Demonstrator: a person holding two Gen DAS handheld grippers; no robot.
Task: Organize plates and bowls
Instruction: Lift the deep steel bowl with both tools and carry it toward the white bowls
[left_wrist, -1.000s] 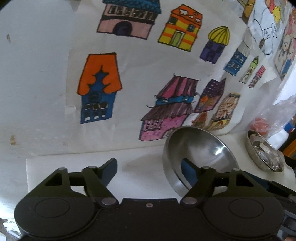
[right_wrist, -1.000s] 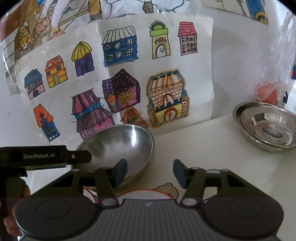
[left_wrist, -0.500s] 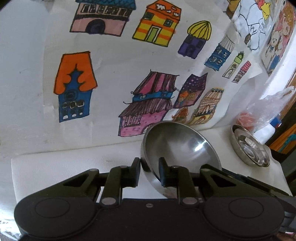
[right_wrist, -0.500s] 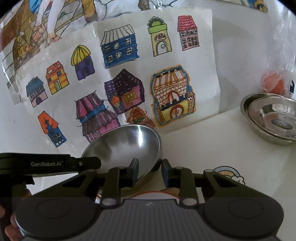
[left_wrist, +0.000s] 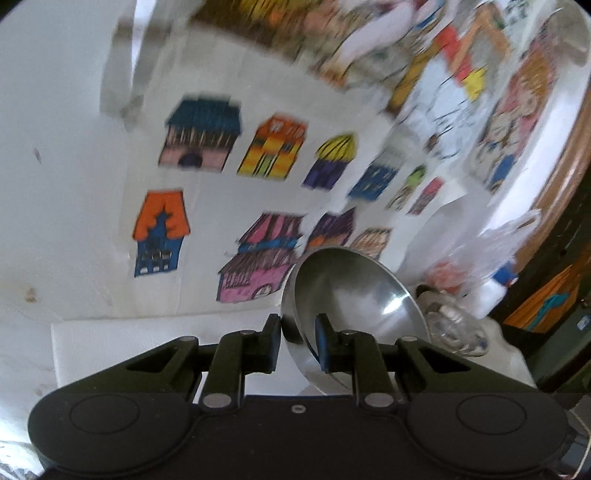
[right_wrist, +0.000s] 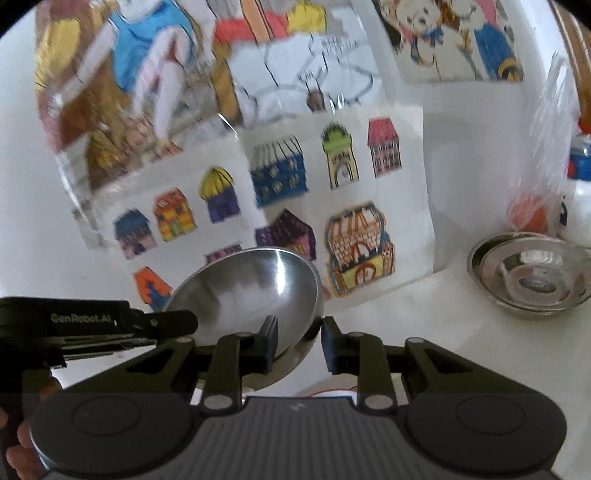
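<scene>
A large steel bowl (left_wrist: 354, 291) hangs tilted above the white table, its hollow facing the cameras. My left gripper (left_wrist: 298, 341) is shut on its left rim, one finger inside and one outside. In the right wrist view the same bowl (right_wrist: 251, 291) fills the lower centre, and my right gripper (right_wrist: 300, 345) is shut on its right rim. The left gripper's black body (right_wrist: 110, 321) shows at that bowl's left edge. A stack of smaller steel dishes (right_wrist: 532, 280) sits on the table to the right, partly hidden behind the bowl in the left wrist view (left_wrist: 452, 332).
The wall with coloured house drawings (right_wrist: 354, 251) stands close behind the bowl. A clear plastic bag with something orange (right_wrist: 532, 214) and a white bottle with a blue cap (left_wrist: 495, 291) sit behind the dish stack. White tabletop (right_wrist: 424, 332) lies between bowl and stack.
Both grippers went from open to shut on the bowl's rim, one on each side. The bowl has risen off the table and both views have tilted upward, now blurred.
</scene>
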